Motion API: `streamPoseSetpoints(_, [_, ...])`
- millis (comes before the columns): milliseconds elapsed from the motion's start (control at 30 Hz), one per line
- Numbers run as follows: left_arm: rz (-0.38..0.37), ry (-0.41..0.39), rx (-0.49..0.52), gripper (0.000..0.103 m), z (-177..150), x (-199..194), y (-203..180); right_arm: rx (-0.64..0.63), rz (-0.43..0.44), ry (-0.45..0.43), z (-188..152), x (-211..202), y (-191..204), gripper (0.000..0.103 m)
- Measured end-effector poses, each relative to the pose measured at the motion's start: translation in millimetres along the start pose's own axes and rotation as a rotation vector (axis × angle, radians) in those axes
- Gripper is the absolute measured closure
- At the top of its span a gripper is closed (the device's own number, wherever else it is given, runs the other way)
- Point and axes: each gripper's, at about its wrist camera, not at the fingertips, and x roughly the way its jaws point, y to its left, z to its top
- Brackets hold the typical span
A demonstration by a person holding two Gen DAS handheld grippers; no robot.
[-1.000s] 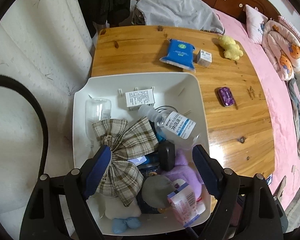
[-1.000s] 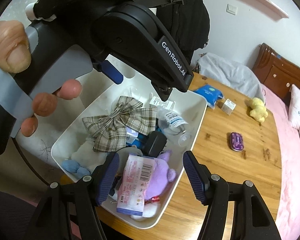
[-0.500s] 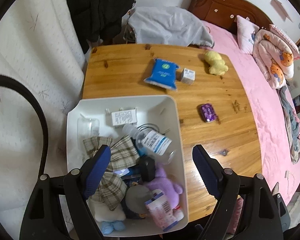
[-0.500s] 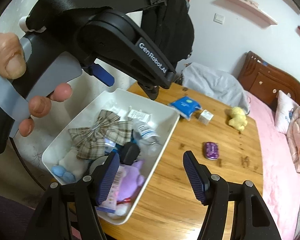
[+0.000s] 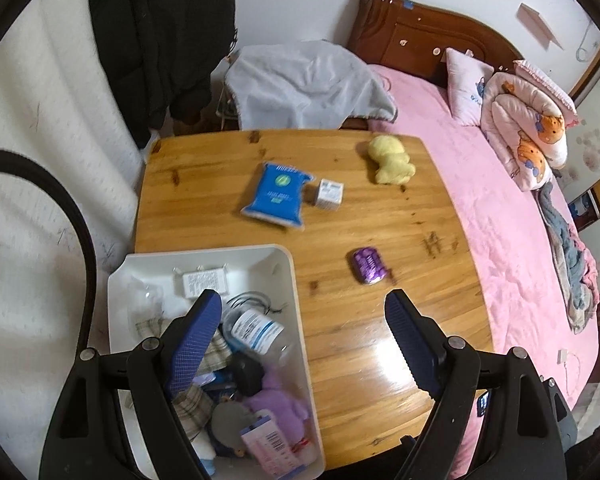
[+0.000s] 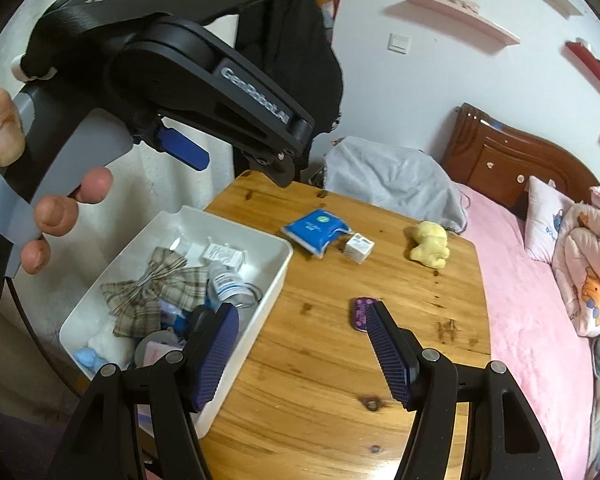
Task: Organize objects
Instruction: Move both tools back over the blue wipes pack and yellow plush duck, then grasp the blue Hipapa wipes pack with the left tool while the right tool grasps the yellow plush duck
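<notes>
Currently both your grippers, left gripper [image 5: 304, 344] and right gripper [image 6: 300, 352], wide, empty; overfilled white bin [image 5: 288, 280] risks spill when adding purple tin [image 5: 368, 266].

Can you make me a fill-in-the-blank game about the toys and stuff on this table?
1. The soft toy lying on the wooden table is coloured ____.
2. The plaid bow lies inside the white ____.
3. The small white box sits right beside the ____ packet.
4. Both the left tongs and the right tongs are open and hold ____.

Missing words: yellow; bin; blue; nothing
</notes>
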Motion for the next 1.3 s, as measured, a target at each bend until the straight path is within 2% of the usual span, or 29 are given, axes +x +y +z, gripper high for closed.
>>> streamPoseSetpoints(367, [0.018,-0.014,0.026,0.017,30.2,8.8,-29.5,0.079,-0.014,0.003,0.4,10.0,-60.4,0.036])
streamPoseSetpoints(733, [0.078,0.012,0.086,0.017,59.9,34.6,-52.8,0.154,-0.056,0.011,10.1,33.5,-135.4,0.036])
streamPoseSetpoints(900, [0.105,0.039,0.129,0.017,78.9,51.3,-59.1,0.147,-0.104,0.005,21.1,47.7,-163.5,0.036])
streamPoseSetpoints(1167, [0.145,0.057,0.164,0.017,113.0,80.2,-60.1,0.135,-0.172,0.007,51.4,92.1,-214.1,0.036])
streamPoseSetpoints(1300, [0.155,0.063,0.163,0.017,129.6,93.6,-56.1,0.16,-0.157,0.009,66.3,111.5,-235.1,0.036])
